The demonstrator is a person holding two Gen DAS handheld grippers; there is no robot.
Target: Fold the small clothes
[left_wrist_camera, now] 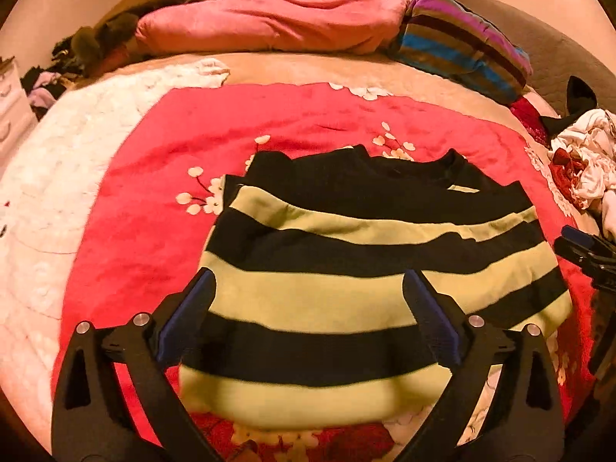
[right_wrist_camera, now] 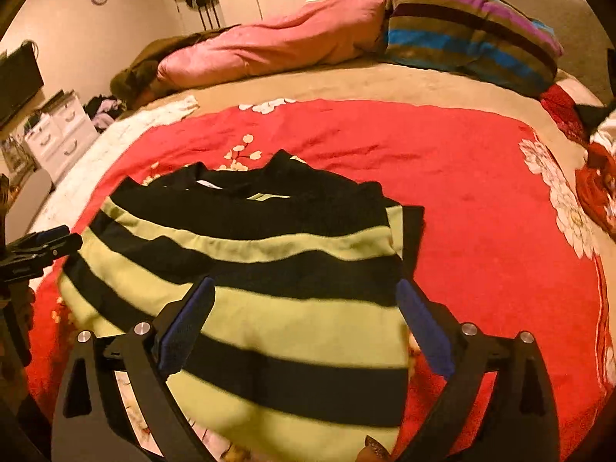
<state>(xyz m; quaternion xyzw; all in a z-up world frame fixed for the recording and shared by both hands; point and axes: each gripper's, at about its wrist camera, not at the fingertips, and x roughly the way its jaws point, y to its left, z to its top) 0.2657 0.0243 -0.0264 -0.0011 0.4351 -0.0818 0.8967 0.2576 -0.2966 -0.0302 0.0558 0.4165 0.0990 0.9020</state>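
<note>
Left gripper [left_wrist_camera: 308, 281] agape | right gripper [right_wrist_camera: 306, 288] agape | striped sweater [left_wrist_camera: 369, 269] flat on blanket [left_wrist_camera: 154, 177]

black claw [left_wrist_camera: 308, 281], blue pads [left_wrist_camera: 431, 308]

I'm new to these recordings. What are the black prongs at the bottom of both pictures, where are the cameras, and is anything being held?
Each picture comes from a camera mounted on handheld tongs, looking forward along their two fingers. One shows the left tongs, the other the right tongs. Both stand open above a black-and-green striped shirt that lies flat on a red floral blanket on a bed. Nothing is held. A pile of white clothes waits at the bed's right edge.
</note>
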